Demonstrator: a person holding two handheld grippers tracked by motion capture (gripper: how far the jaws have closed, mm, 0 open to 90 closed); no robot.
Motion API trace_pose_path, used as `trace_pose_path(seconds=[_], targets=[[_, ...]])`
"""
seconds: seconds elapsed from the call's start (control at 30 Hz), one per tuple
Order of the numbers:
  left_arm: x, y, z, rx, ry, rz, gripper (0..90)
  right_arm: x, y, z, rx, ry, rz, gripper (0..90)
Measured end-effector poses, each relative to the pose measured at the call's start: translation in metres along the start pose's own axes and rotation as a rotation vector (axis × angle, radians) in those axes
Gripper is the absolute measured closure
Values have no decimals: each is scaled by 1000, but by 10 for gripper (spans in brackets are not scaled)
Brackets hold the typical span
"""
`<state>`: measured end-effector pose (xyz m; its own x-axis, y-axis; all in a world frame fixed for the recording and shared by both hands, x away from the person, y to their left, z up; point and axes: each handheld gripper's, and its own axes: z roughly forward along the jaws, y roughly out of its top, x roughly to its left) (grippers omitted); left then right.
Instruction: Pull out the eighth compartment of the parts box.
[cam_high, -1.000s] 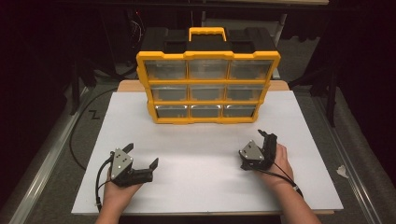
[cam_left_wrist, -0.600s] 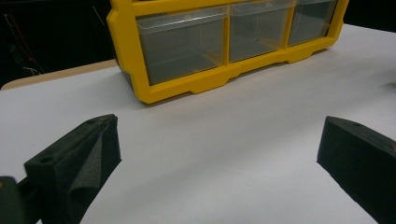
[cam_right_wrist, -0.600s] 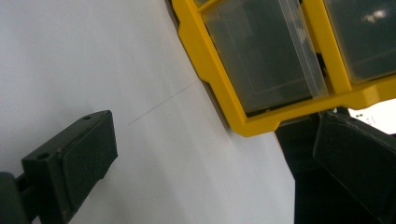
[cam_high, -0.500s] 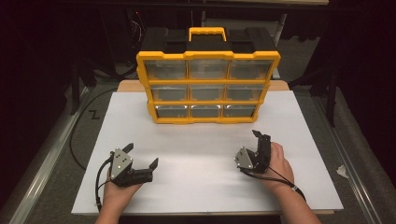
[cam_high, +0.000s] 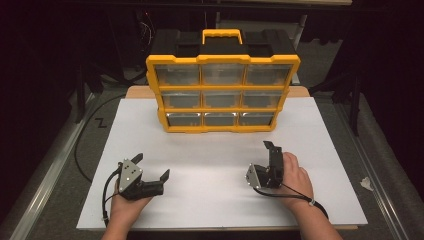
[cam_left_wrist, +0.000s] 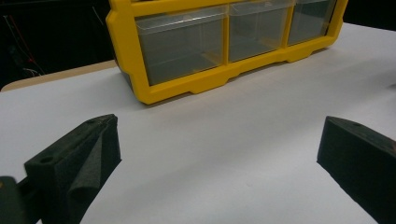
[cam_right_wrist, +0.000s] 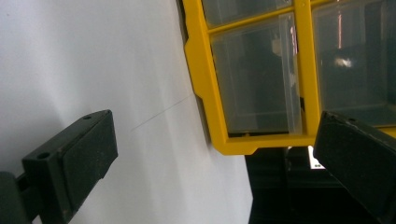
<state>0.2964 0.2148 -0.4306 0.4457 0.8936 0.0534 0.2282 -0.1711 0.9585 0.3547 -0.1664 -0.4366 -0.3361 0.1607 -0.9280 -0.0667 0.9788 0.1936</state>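
Note:
A yellow organizer (cam_high: 222, 92) with nine clear drawers and a yellow handle stands upright at the back middle of the white board (cam_high: 215, 150). My left gripper (cam_high: 151, 166) rests at the front left, open, nothing between its jaws. It faces the bottom drawer row of the organizer (cam_left_wrist: 224, 46), well short of it. My right gripper (cam_high: 270, 156) is at the front right, rolled onto its side, open and empty. In the right gripper view the organizer (cam_right_wrist: 261, 70) appears turned sideways, and the right gripper (cam_right_wrist: 215, 135) holds its jaws wide apart in front of it.
The white board lies on a wooden tabletop (cam_high: 137, 92) whose edge shows behind the organizer. A black cable (cam_high: 82, 145) loops on the floor at the left beside a metal rail. A small white scrap (cam_high: 366, 183) lies off the board at the right.
The right hand has rolled its gripper onto its side and drawn it slightly nearer and leftward. The left gripper has not moved.

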Motion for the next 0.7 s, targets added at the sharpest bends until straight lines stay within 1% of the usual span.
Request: trace_pose_path(seconds=[0.1,0.2,0.27,0.3,0.33,0.37,0.43,0.47,0.5,0.57,0.6,0.67,0.7], targets=[[0,0,0,4,4,9,4,1,3,-1,-5,-8,-38,10],[0,0,1,6,3,-1,4,2,5,-1,-4,-6,-74,10],[0,0,1,5,0,1,4,5,7,-2,-2,-15,-97,10],[0,0,1,4,-4,7,4,6,10,-2,-9,-22,-111,12],[0,0,1,4,-4,7,4,6,10,-2,-9,-22,-111,12],[-1,0,1,4,-3,13,4,7,13,-2,-8,-22,-126,20],[-1,0,1,4,-4,10,4,7,14,-1,-9,-24,-128,27],[-1,0,2,3,-5,10,4,8,16,0,-21,-32,-128,31],[-1,0,1,9,-11,16,4,9,20,2,-18,-35,-138,48],[-2,0,1,11,-13,18,4,10,22,2,-15,-35,-136,61],[-2,-1,2,13,-15,20,4,11,27,5,-30,-48,-139,78],[-3,0,3,12,-26,18,4,12,31,8,-41,-57,-140,118],[-4,0,3,18,-27,25,4,12,34,10,-44,-67,-140,139]])
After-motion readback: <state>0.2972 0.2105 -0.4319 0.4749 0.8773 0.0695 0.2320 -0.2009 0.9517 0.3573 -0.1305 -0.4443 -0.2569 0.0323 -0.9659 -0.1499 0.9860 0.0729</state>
